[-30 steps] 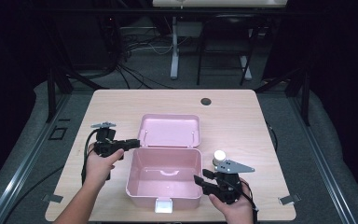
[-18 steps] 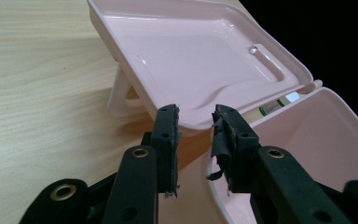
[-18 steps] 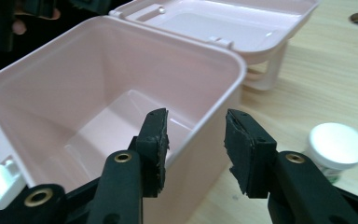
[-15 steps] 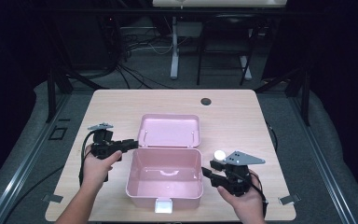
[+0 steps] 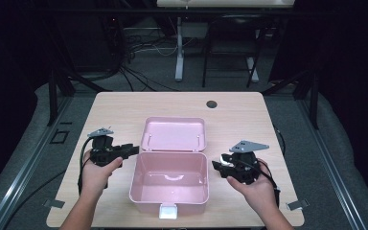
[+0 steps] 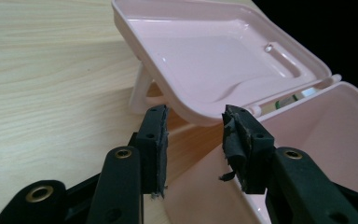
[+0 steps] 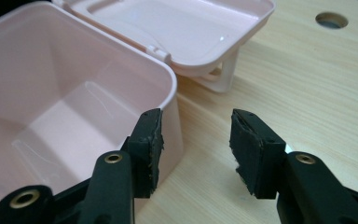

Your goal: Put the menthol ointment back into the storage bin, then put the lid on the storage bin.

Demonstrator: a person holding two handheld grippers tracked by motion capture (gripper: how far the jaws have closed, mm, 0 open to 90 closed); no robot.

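Moved: right gripper (image 5: 219,166) has backed off rightward from the pink box (image 5: 168,185).
Jaws: both pairs parted, empty.
Box: open, empty, between both grippers; left gripper (image 5: 130,150) near the lid (image 5: 174,134) corner.
Handling: probably light, stiff, smooth plastic; pinch a wall rim.

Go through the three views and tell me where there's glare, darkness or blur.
High view: surroundings dark, table evenly lit, image soft. Left gripper view: glare on the open lid, black upper right corner, jaws slightly soft. Right gripper view: a highlight on the lid, box interior evenly lit.
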